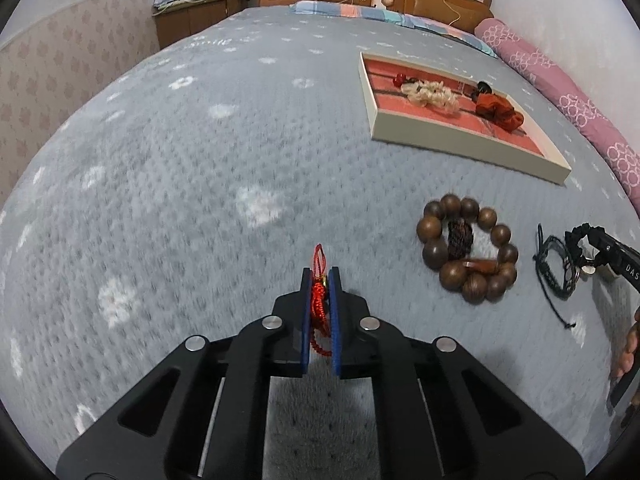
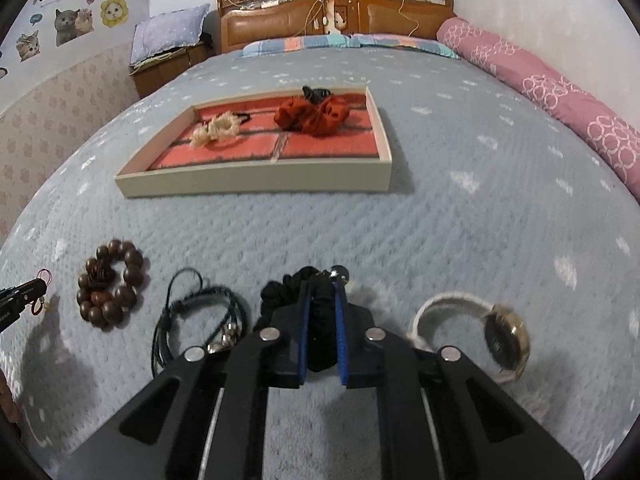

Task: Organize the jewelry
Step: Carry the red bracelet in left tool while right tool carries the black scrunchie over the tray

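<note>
My left gripper (image 1: 321,276) is shut on a red cord bracelet (image 1: 319,300) and holds it above the grey bedspread. My right gripper (image 2: 322,286) is shut on a black braided bracelet (image 2: 320,312) low over the bed. A cream tray with a red lining (image 2: 256,182) lies farther up the bed; it holds a cream scrunchie (image 2: 214,130) and a rust-red scrunchie (image 2: 312,116). The tray also shows in the left wrist view (image 1: 448,142). A brown wooden bead bracelet (image 1: 468,248) lies right of the left gripper.
A thin black cord bracelet (image 2: 192,316) lies left of the right gripper, a gold watch on a white band (image 2: 500,340) to its right. A pink bolster (image 2: 560,92) runs along the bed's right edge. The wooden headboard (image 2: 336,8) stands at the far end.
</note>
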Motion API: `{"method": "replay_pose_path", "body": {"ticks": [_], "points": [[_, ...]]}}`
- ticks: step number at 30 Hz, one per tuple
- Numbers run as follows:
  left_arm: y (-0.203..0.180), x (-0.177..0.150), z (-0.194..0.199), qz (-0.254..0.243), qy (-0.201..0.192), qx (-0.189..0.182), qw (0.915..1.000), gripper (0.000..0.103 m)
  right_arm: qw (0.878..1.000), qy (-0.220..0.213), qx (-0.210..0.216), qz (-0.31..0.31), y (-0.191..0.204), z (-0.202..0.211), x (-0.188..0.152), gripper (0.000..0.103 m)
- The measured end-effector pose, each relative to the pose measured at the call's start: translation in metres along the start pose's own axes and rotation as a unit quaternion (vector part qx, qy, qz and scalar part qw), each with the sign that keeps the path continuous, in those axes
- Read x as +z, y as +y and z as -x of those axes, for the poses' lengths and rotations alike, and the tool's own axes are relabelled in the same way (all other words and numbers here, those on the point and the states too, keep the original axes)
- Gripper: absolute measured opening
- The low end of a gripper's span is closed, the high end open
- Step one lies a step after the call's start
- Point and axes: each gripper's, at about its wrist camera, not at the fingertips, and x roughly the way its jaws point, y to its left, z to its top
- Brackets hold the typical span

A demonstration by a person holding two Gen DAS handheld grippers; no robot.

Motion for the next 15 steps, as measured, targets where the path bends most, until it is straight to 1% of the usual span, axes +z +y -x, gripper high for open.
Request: {"method": "replay_pose_path", "body": {"ticks": [7, 15], "points": [[-0.008, 0.034, 0.009, -0.008, -0.022, 0.000, 0.9997, 0.006, 1.000, -0.016, 0.001, 0.002, 0.000, 0.006, 0.024, 0.011], [-0.026, 0.070, 0.009, -0.012, -0.040, -0.011, 0.9991, 0.006, 1.000, -0.027, -0.002, 0.009, 0.001, 0.004, 0.049, 0.011]]}}
